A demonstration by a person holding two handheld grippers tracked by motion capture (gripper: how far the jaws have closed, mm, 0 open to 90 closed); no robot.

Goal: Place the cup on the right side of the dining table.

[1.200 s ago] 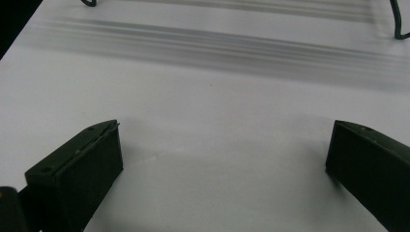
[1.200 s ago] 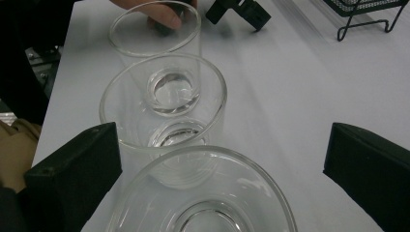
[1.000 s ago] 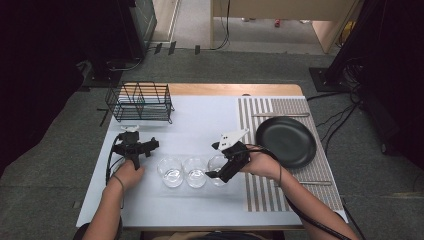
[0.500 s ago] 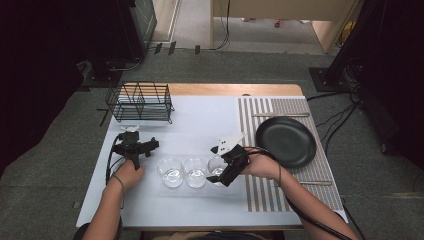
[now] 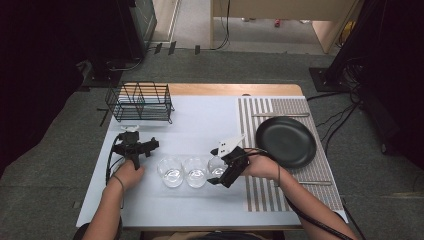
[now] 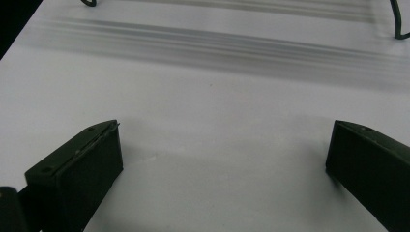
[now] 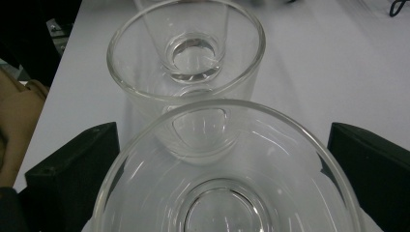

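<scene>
Three clear glasses stand in a row on the white table (image 5: 200,120) — the left glass (image 5: 171,171), the middle glass (image 5: 195,171) and the right glass (image 5: 216,165). The right gripper (image 5: 223,175) sits at the right glass. The left gripper (image 5: 134,148) rests apart, near a wire rack (image 5: 141,102). A black plate (image 5: 286,141) lies on a striped mat (image 5: 300,107).

Three clear glasses (image 5: 195,172) stand on a pale blue-white table (image 5: 200,125). Right lies a grey-and-white striped mat (image 5: 300,185) with a black plate (image 5: 286,141). Far left stands a black wire rack (image 5: 141,102). Both grippers (image 5: 134,148) are black.
</scene>
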